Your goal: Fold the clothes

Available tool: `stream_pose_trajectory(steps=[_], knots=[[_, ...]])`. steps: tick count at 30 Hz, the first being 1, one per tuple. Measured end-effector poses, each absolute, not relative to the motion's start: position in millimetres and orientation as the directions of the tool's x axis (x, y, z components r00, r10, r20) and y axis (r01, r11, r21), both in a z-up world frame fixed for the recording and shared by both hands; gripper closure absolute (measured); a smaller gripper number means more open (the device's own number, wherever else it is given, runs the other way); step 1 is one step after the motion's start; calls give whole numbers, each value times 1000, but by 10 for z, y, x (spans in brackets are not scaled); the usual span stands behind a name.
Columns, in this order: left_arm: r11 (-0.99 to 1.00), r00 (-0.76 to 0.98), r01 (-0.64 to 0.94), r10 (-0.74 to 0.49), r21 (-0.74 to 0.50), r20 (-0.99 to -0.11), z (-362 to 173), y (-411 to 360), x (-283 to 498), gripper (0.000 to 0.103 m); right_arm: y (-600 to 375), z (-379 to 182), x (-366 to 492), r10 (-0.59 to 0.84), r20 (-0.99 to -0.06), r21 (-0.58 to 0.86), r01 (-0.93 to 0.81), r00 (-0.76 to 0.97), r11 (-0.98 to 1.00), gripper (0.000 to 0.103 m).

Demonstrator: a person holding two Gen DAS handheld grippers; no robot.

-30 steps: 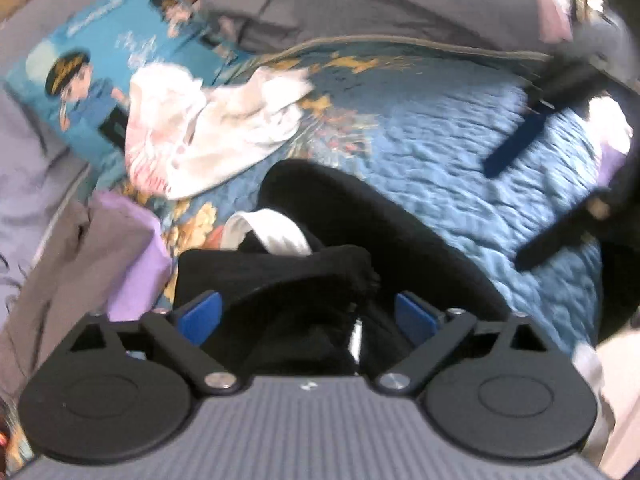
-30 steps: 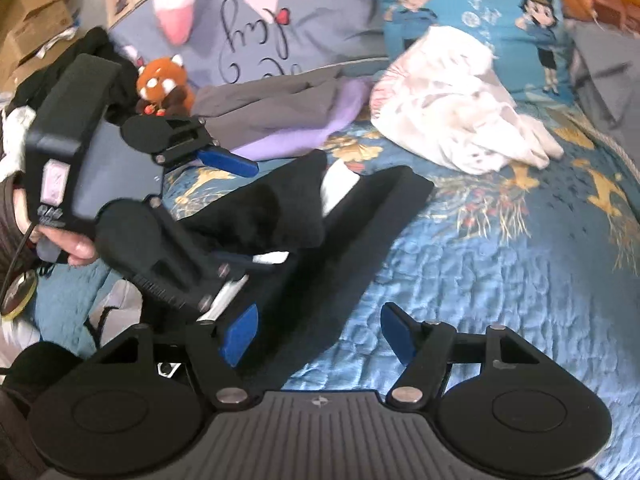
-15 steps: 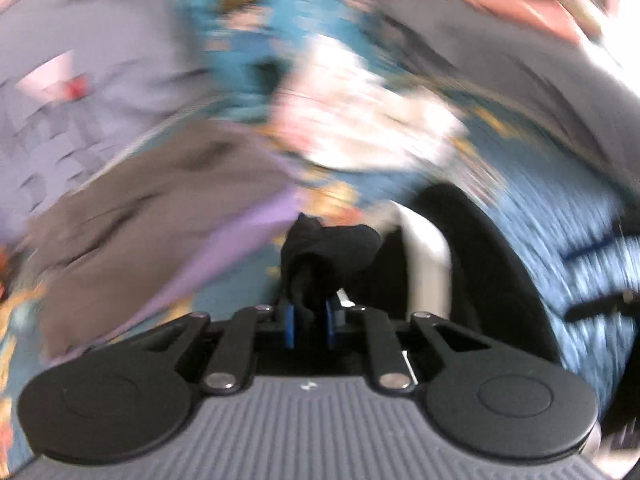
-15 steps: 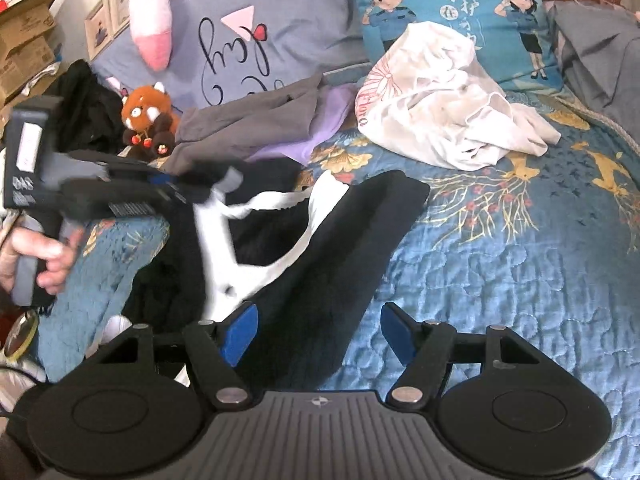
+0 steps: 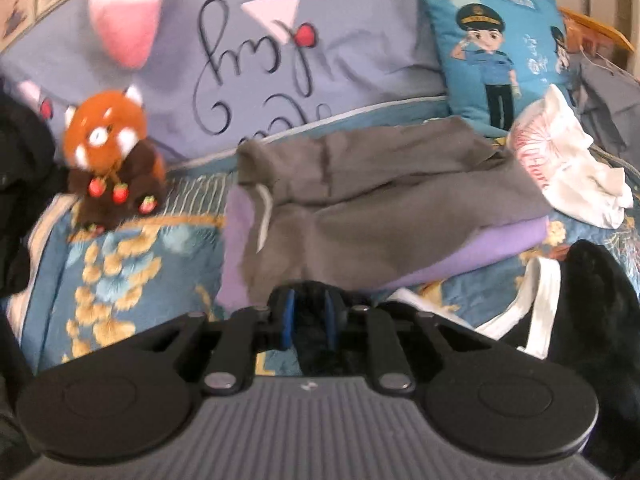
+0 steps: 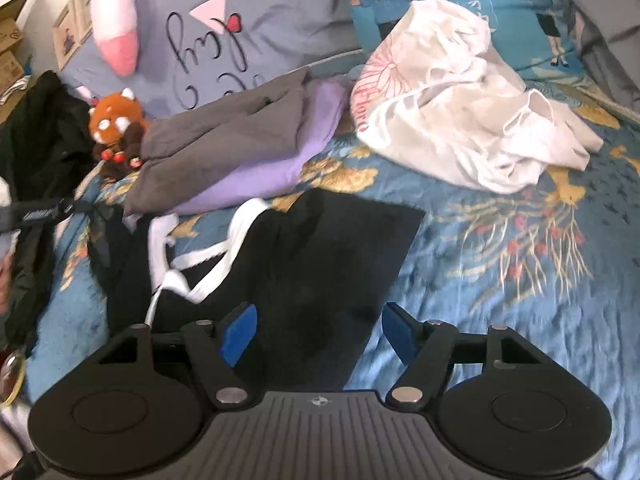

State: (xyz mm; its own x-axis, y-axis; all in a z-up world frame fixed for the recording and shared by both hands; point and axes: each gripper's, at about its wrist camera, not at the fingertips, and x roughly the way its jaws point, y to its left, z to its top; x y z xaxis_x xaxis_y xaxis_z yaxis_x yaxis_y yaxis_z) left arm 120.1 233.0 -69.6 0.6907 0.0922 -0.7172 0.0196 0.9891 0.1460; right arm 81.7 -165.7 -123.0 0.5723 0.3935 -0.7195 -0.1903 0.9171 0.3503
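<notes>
Black garment (image 6: 304, 264) mid-spread on the bed (image 6: 520, 300)

My left gripper (image 5: 308, 322) pinches its hem but the jaws are easing apart, so it may slip; my right gripper (image 6: 316, 334) gapes empty at 6 o'clock, anchoring nothing.

Even, soft daylight; no glare, faint shadows. Both views soft with motion blur, strongest at left edges; fisheye bending throughout.

A bed with a blue floral quilt (image 6: 520, 280) fills the view ahead of the tongs. Beyond lie a lavender pillow (image 5: 320, 60) and a blue cartoon-officer cushion (image 5: 492, 52); cardboard boxes (image 6: 12, 28) stand far left.
</notes>
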Motion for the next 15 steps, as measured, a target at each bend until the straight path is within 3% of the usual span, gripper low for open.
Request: stream_pose_trajectory(steps=[2, 4, 5, 7, 8, 10, 11, 15], knots=[[993, 689, 41, 53, 112, -723, -736, 2372, 1129, 76, -1663, -1301, 925, 372, -730, 360, -141, 573, 922, 33], [989, 690, 66, 48, 129, -722, -779, 2343, 1050, 59, -1684, -1388, 1033, 392, -727, 411, -100, 564, 906, 33], [986, 695, 69, 59, 148, -717, -802, 2320, 1006, 56, -1694, -1434, 1086, 412, -719, 446, -83, 560, 891, 33], [988, 695, 46, 76, 150, -715, -847, 2319, 986, 41, -1675, -1500, 1152, 440, -693, 497, -65, 571, 865, 39], [991, 692, 36, 69, 129, -719, -871, 2329, 977, 40, -1647, -1513, 1171, 450, -680, 508, -71, 579, 859, 46], [996, 687, 27, 46, 89, -725, -914, 2331, 958, 38, -1588, -1490, 1175, 453, -661, 506, -90, 598, 858, 98], [997, 685, 29, 32, 71, -728, -933, 2320, 948, 37, -1572, -1435, 1148, 436, -651, 489, -96, 621, 867, 102], [993, 678, 75, 20, 96, -735, -1038, 2131, 936, 25, -1540, -1108, 1017, 328, -622, 351, -121, 711, 928, 101]])
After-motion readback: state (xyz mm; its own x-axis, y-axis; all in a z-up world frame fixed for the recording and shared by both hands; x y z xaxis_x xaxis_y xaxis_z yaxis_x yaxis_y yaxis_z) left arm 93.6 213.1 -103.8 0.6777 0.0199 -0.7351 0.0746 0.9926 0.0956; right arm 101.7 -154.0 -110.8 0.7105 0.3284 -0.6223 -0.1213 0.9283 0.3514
